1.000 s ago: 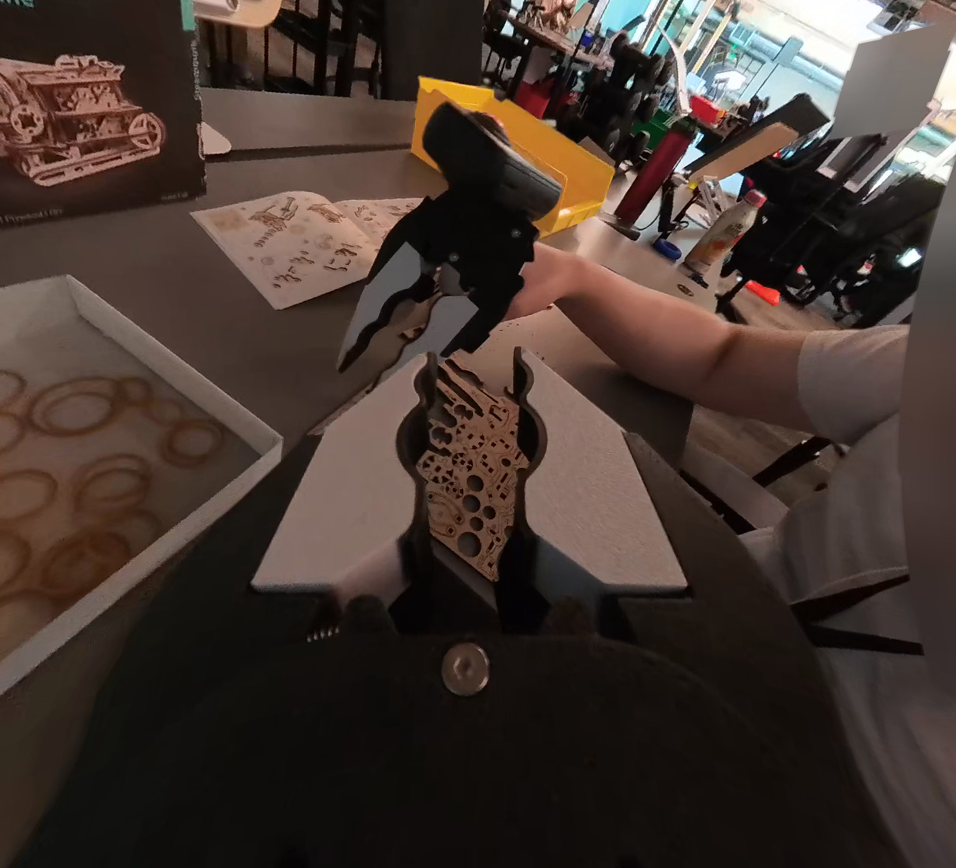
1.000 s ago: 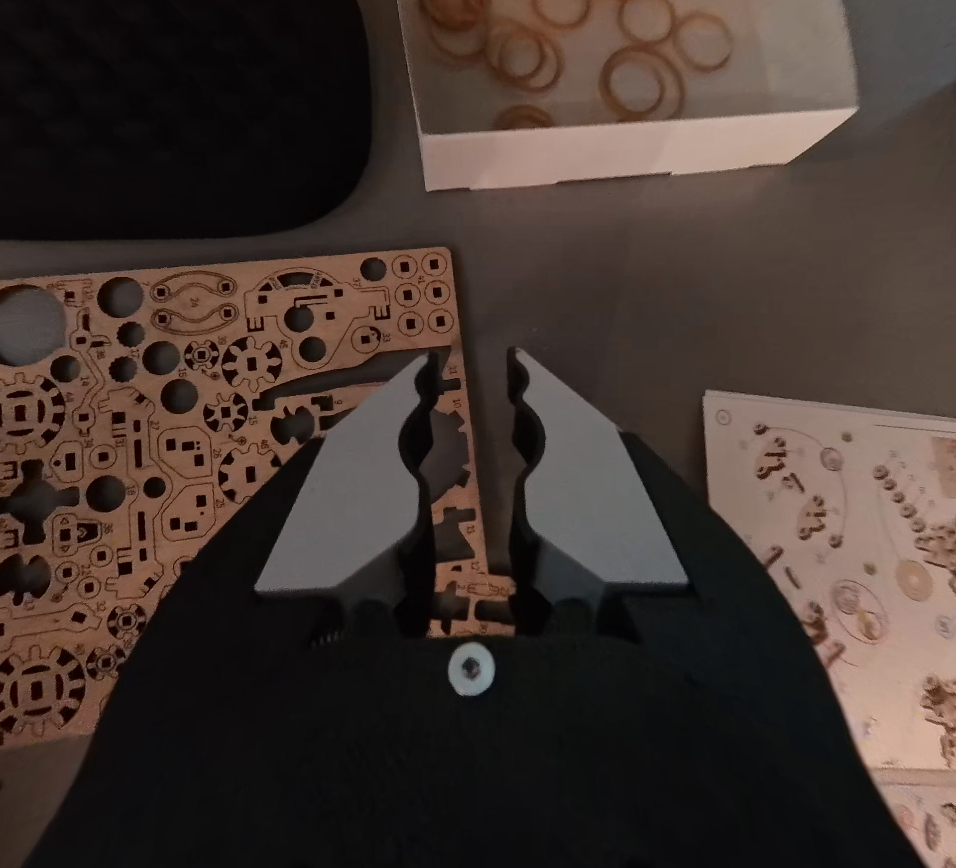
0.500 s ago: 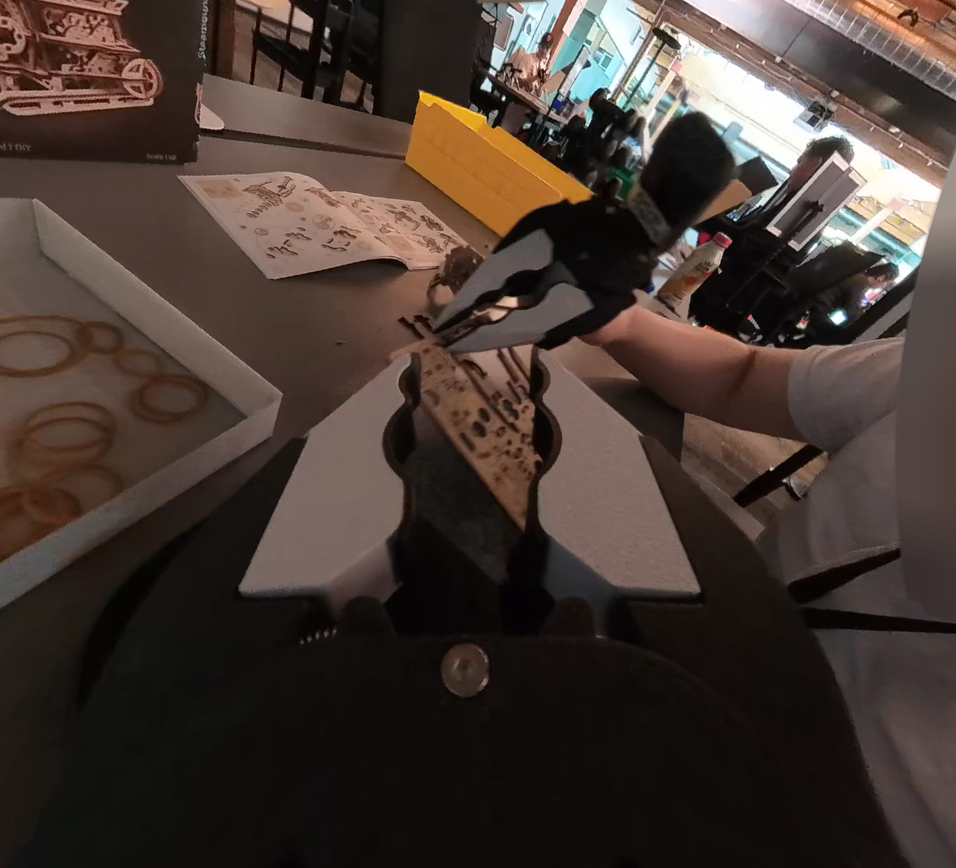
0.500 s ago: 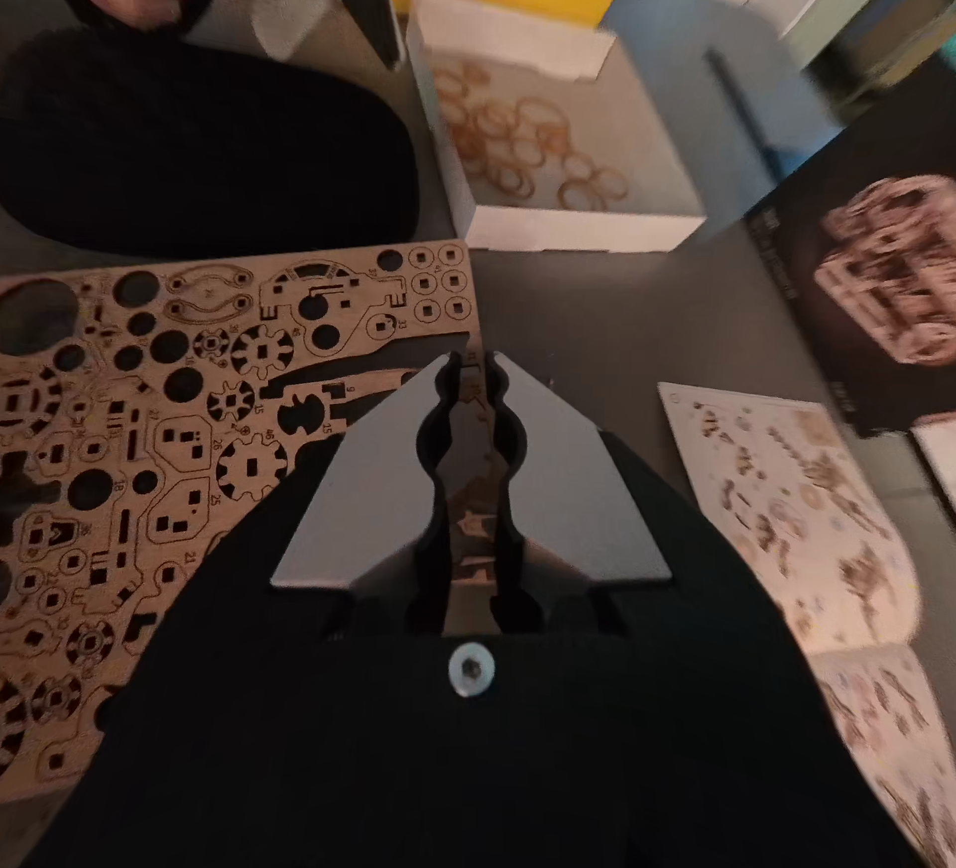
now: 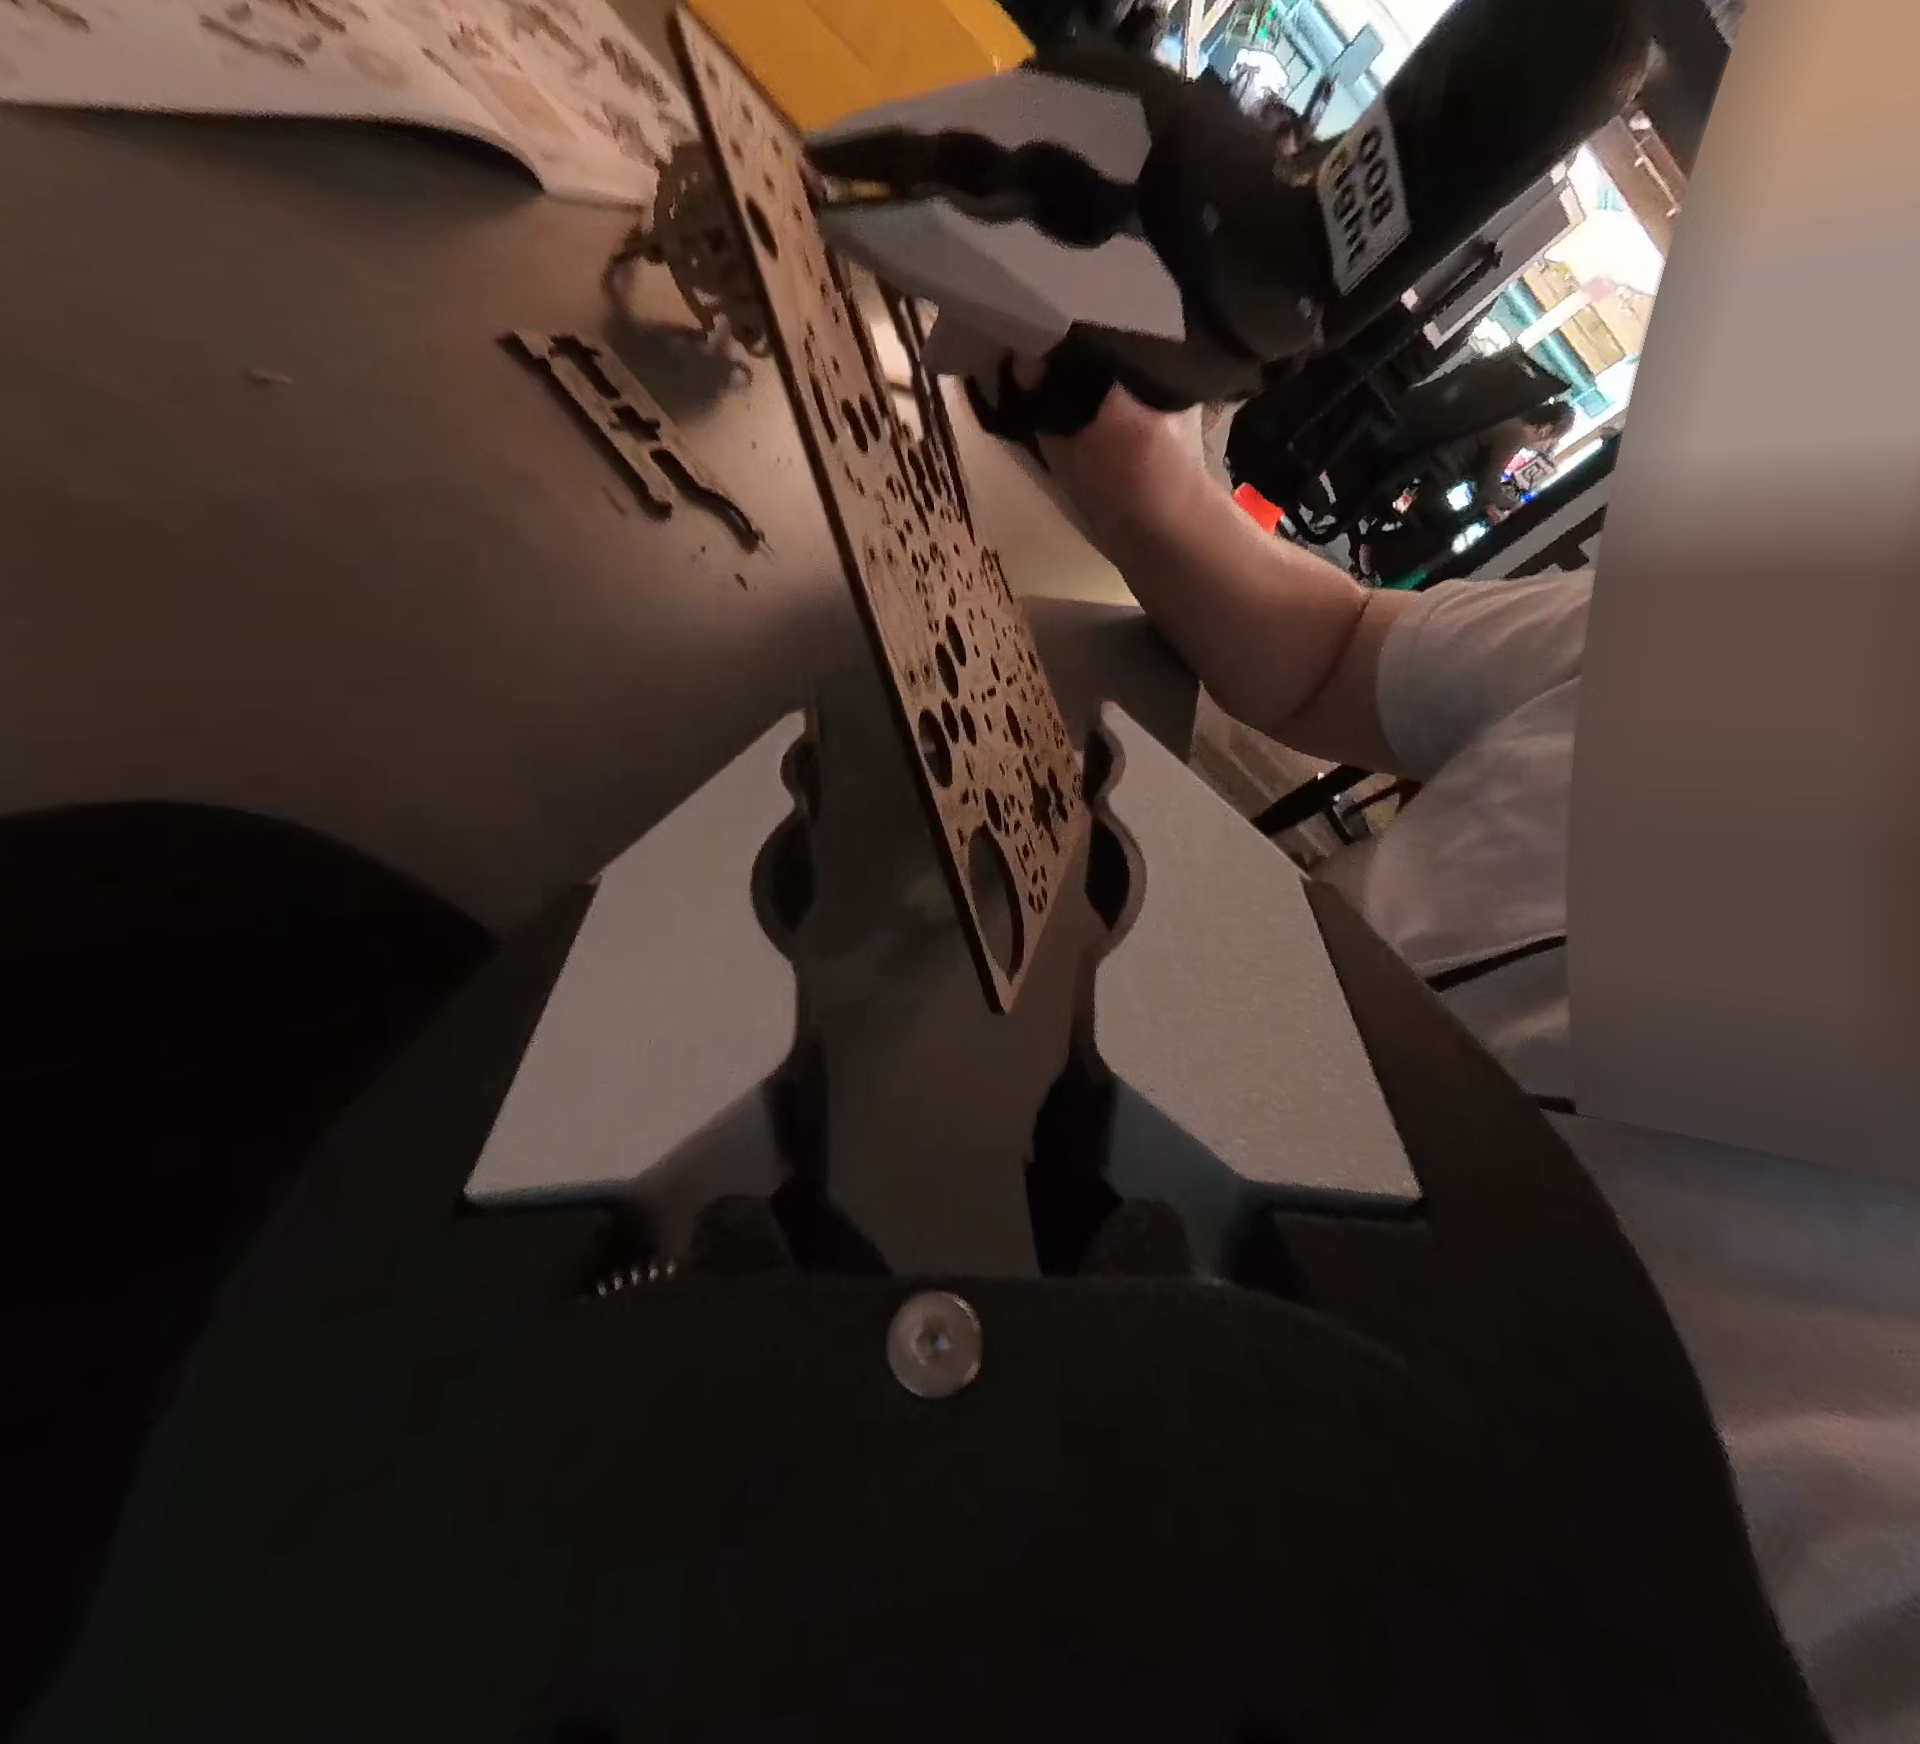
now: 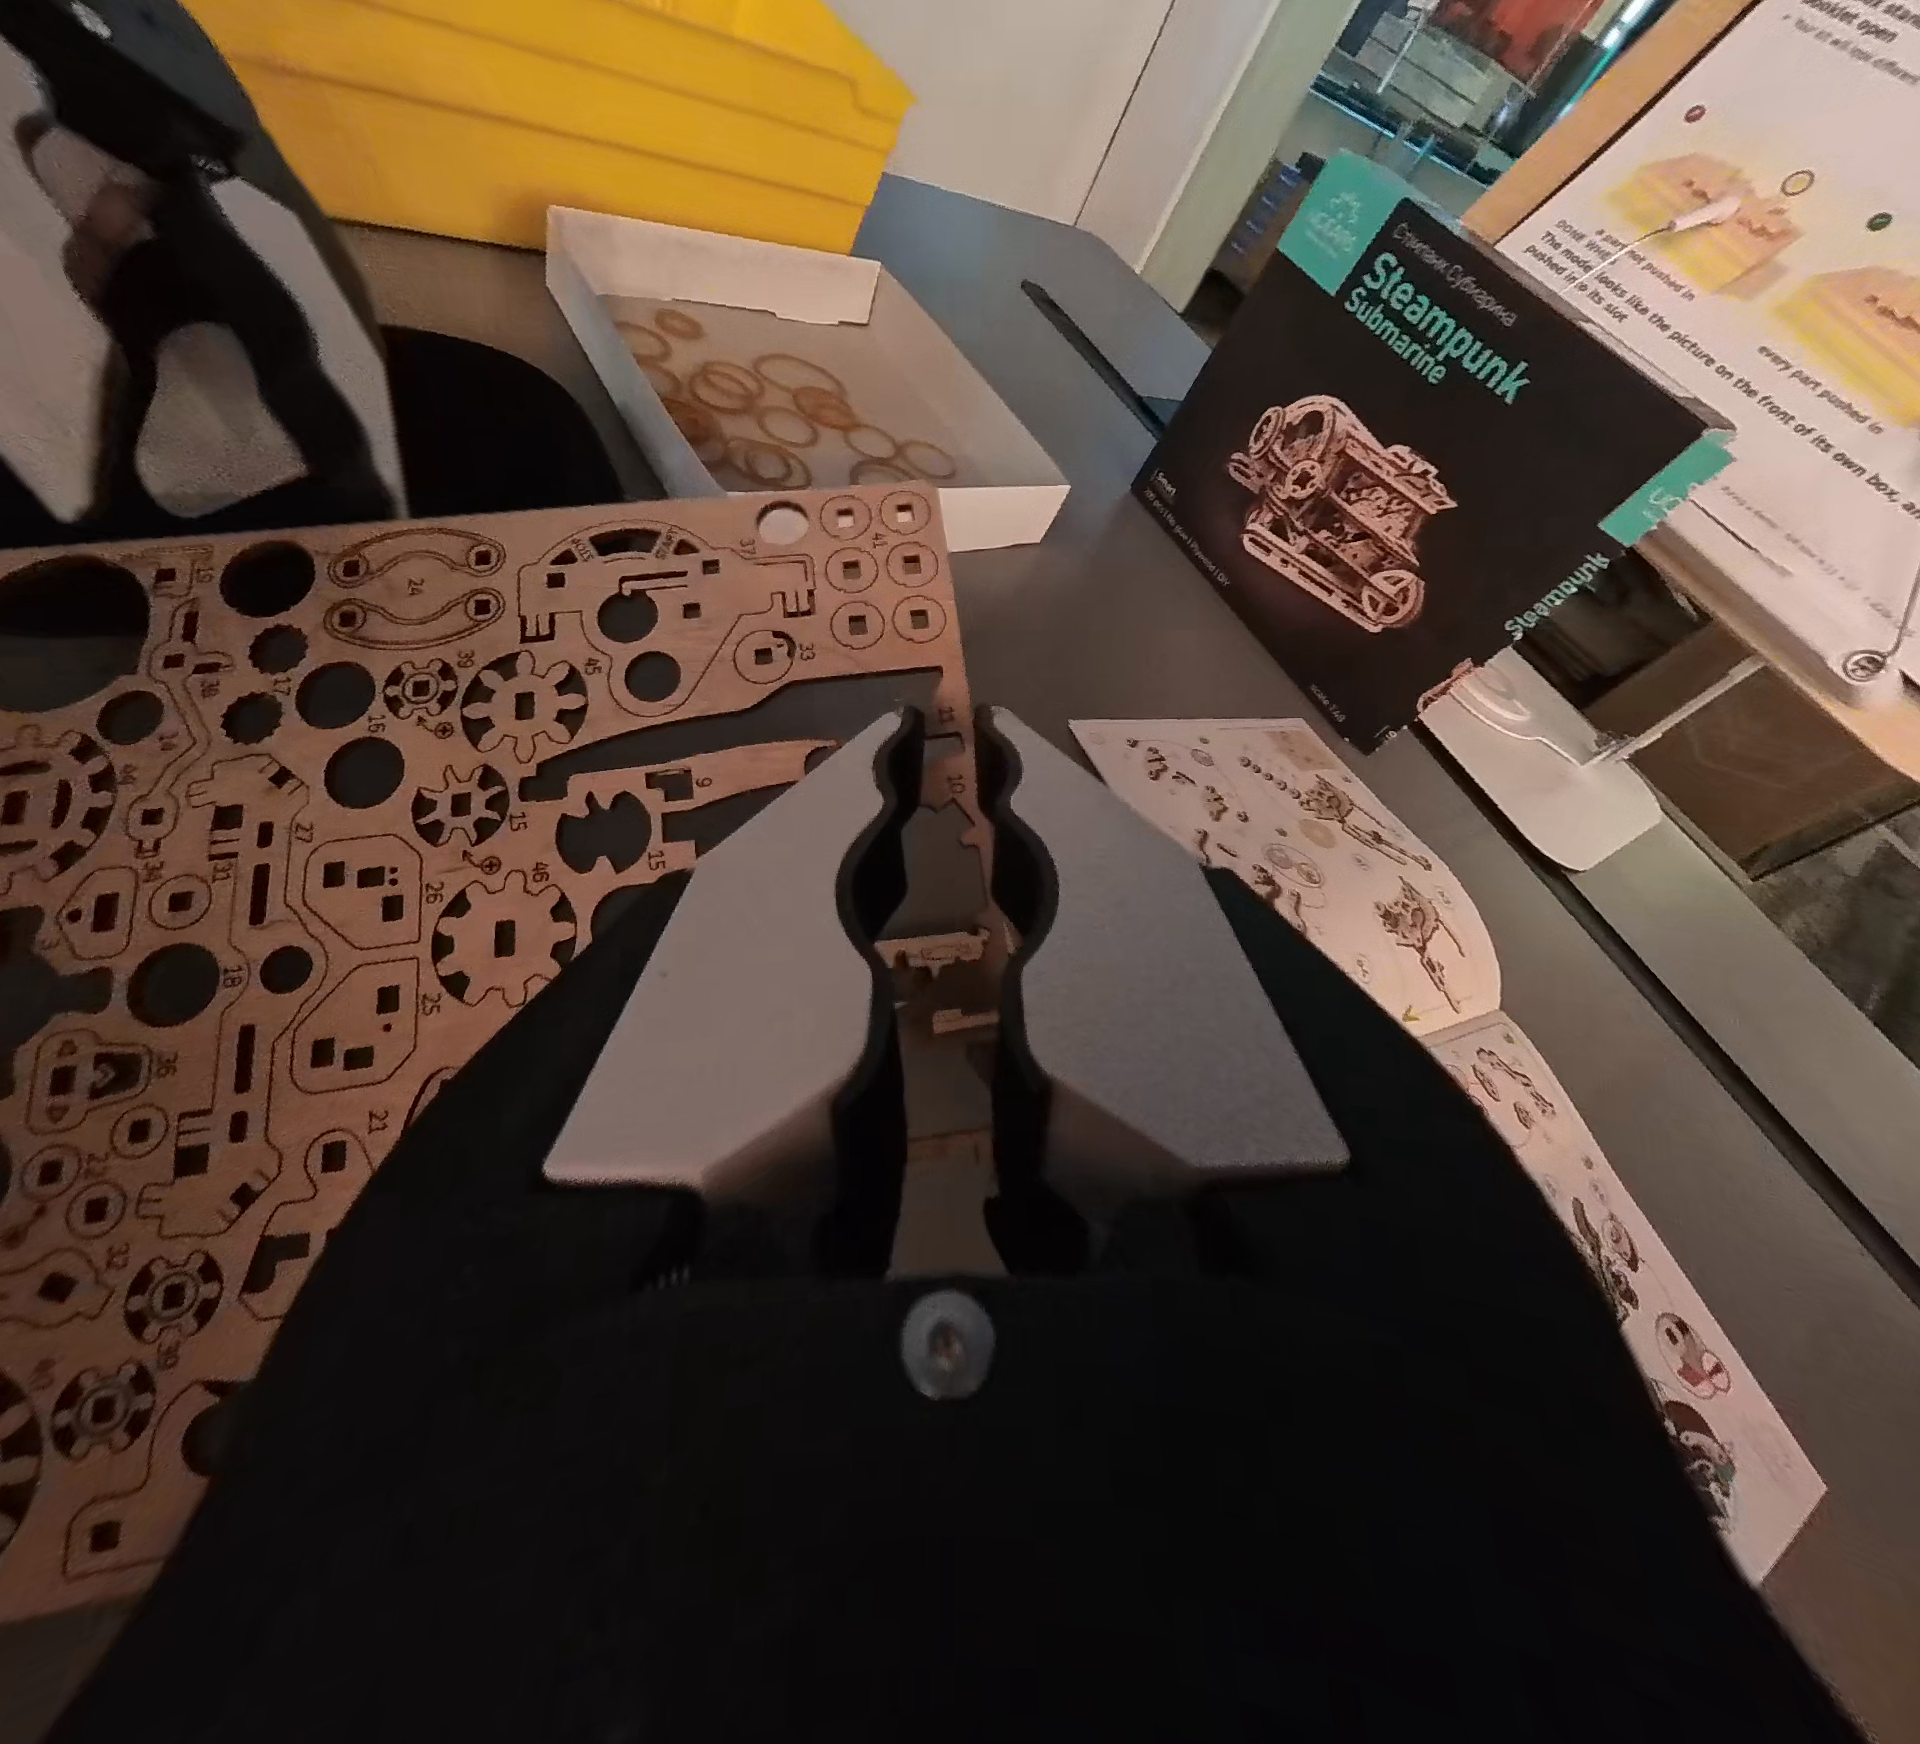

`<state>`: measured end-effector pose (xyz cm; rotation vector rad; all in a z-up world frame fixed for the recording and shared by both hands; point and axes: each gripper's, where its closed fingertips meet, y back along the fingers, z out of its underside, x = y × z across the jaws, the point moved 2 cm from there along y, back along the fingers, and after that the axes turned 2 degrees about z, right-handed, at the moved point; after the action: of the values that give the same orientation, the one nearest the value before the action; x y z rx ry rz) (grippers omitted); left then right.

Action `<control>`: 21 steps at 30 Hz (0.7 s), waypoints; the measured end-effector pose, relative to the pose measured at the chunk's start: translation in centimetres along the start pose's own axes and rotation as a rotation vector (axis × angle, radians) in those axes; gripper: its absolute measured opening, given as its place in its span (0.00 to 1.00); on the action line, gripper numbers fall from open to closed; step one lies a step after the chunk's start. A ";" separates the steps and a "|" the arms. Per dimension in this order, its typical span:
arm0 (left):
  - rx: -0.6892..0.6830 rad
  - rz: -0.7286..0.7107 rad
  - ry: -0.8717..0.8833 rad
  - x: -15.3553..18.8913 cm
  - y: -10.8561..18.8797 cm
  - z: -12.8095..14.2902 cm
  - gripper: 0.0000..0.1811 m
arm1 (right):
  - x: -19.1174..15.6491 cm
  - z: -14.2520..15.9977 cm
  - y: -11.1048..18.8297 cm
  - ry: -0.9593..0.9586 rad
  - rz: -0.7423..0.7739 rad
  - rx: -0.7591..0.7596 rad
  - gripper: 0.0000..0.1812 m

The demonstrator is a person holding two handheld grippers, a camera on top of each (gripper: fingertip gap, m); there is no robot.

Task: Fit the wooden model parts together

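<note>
Grey bench (image 6: 1091, 551) stretched out under both my tools, a busy workshop blurred beyond it. My right fingers (image 6: 945, 728) were clamped on the near edge of the wooden parts sheet (image 6: 416, 811), holding it lifted and tilted off the bench. My left fingers (image 5: 951, 738) stood apart, the sheet's far corner hanging between them; I could not tell whether it touched either pad. Ahead of my right fingers sat a white tray of rubber bands (image 6: 810, 406), a yellow bin (image 6: 520, 53) behind it. Off to their right stood the dark kit box (image 6: 1434, 489), and an instruction booklet (image 6: 1351, 873) lay open just beside them. Loose wooden pieces (image 5: 644, 437) lay beyond my left fingers.
</note>
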<state>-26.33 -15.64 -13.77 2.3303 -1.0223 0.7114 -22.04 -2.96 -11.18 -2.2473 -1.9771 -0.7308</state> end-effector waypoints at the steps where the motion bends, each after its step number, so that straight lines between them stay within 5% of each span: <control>1: -0.014 0.001 0.005 0.0 0.0 0.3 0.25 | 0.2 0.1 0.1 -0.007 0.007 0.003 0.04; 10: -0.115 0.084 0.055 0.6 -0.9 2.0 0.03 | 1.1 -0.1 0.9 -0.086 0.026 0.077 0.04; 21: -0.125 0.084 0.131 -0.2 -0.8 2.4 0.03 | 1.0 1.2 0.5 -0.105 0.007 0.074 0.07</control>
<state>-25.18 -16.50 -15.84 2.1152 -1.0790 0.7979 -21.14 -1.69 -11.75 -2.2928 -2.0049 -0.5399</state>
